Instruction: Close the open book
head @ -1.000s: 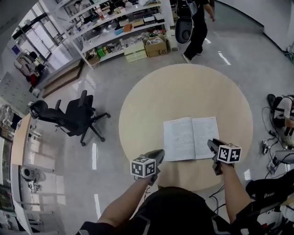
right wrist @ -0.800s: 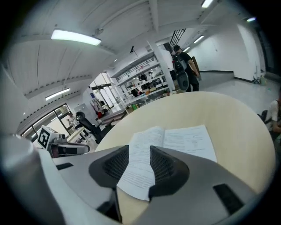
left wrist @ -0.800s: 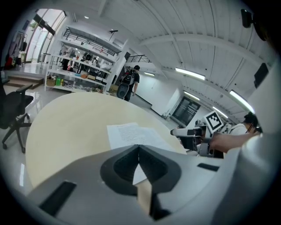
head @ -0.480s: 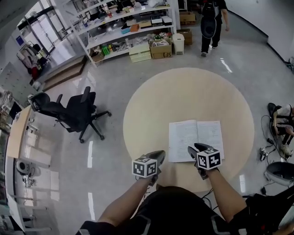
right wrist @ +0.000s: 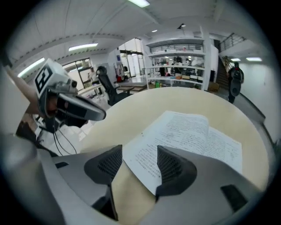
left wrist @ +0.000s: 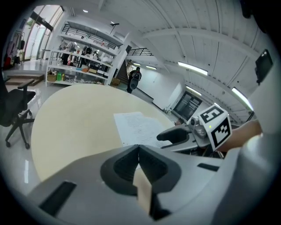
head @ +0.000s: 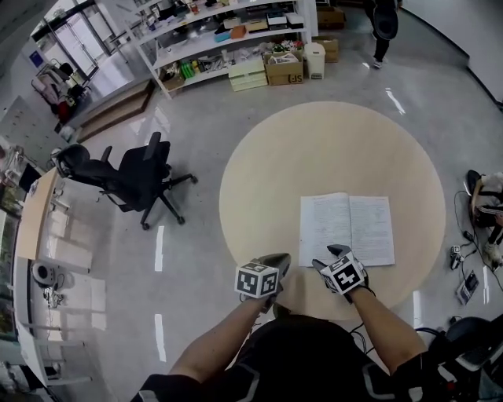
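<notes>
An open book (head: 346,228) with printed white pages lies flat on the round beige table (head: 330,149), towards its near right side. My right gripper (head: 326,257) hovers at the book's near left corner. In the right gripper view the book (right wrist: 189,136) shows that corner inside the gap of the right gripper (right wrist: 137,163). Its jaws have just been opening and the pads do not press on the page. My left gripper (head: 277,261) is over the table's near edge, left of the book, shut and empty (left wrist: 138,148). The book (left wrist: 138,126) lies beyond it.
White shelving (head: 228,39) with boxes stands far behind the table. A black office chair (head: 141,177) is on the floor to the left. A person (head: 385,20) walks at the far right. Another person (head: 487,206) and cables are at the right edge.
My right gripper has moved left along the book's near edge to its near left corner, rolled, and its jaws have widened. The left gripper has shifted only slightly.
</notes>
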Demonstrator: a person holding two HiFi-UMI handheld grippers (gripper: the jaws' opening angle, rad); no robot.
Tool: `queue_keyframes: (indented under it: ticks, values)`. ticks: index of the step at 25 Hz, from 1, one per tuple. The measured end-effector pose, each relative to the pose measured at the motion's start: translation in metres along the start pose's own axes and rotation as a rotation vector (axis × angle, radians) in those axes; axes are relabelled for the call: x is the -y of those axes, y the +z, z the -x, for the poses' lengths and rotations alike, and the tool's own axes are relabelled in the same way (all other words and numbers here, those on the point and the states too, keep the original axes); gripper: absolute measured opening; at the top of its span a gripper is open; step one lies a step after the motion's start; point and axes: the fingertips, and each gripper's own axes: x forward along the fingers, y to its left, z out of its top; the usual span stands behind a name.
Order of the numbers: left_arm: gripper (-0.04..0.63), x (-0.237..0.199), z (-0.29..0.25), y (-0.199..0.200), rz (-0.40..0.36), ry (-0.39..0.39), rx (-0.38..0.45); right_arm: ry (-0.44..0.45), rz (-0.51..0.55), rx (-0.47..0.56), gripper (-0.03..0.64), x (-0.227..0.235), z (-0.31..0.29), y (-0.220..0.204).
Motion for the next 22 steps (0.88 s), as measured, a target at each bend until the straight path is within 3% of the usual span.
queue_keyframes:
  ticks: [5,9,12,22]
  values:
    - [-0.015,0.0,0.001,-0.016,0.009,-0.008,-0.03,-0.016,0.391,-0.146,0.23,-0.026,-0.025,-0.02]
    - [-0.015,0.0,0.002,-0.022,0.016,-0.01,-0.038,-0.037,0.593,-0.208,0.23,-0.03,-0.039,-0.032]
    - [-0.015,-0.002,0.002,-0.024,0.017,-0.013,-0.043,-0.041,0.663,-0.229,0.23,-0.027,-0.046,-0.037]
    - [-0.015,-0.004,0.001,-0.025,0.035,-0.022,-0.048,-0.028,0.723,-0.225,0.229,-0.023,-0.047,-0.034]
